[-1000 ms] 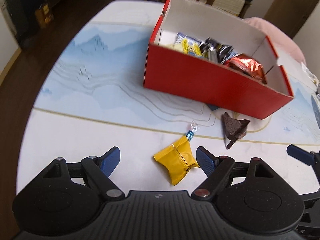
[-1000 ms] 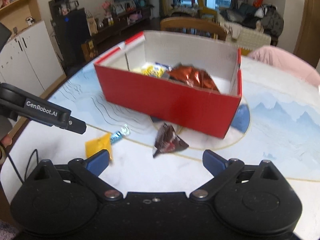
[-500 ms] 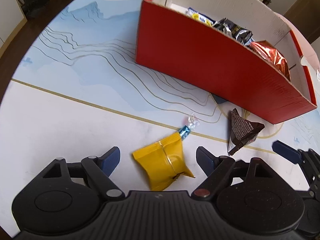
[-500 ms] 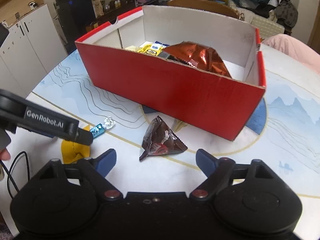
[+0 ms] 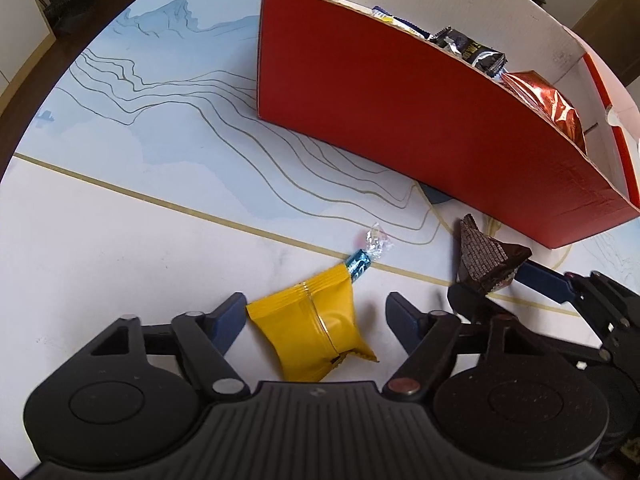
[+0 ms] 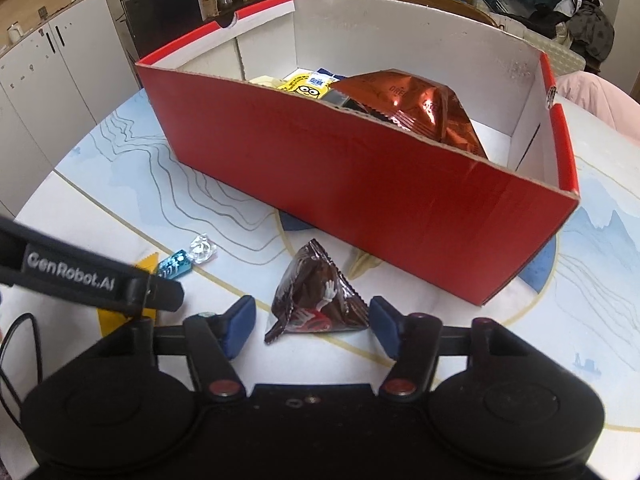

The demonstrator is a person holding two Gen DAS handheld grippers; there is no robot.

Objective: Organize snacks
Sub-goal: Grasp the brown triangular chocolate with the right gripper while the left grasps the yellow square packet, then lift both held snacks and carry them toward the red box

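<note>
1. The left gripper (image 5: 316, 316) points steeply down at the table (image 5: 120, 240). Its jaws have just been closing and stand part open around the yellow packet (image 5: 316, 332).
2. The yellow packet lies flat between the blue pads; the left pad (image 5: 230, 322) is touching or nearly touching its edge, while the right pad stands clear with a gap.
3. A small blue-wrapped candy (image 5: 360, 261) lies just beyond the packet's far corner, ahead of the left jaws.
4. The right gripper (image 6: 312, 326) has its jaws narrowed, having just been closing, on either side of the dark triangular packet (image 6: 316, 300).
5. Its pads sit just beside the packet's two lower corners; whether they press on it I cannot tell.
6. The red box (image 6: 360, 184) stands ahead of both sets of jaws, well beyond the pads, holding a copper foil bag (image 6: 416, 108) and other snacks.
</note>
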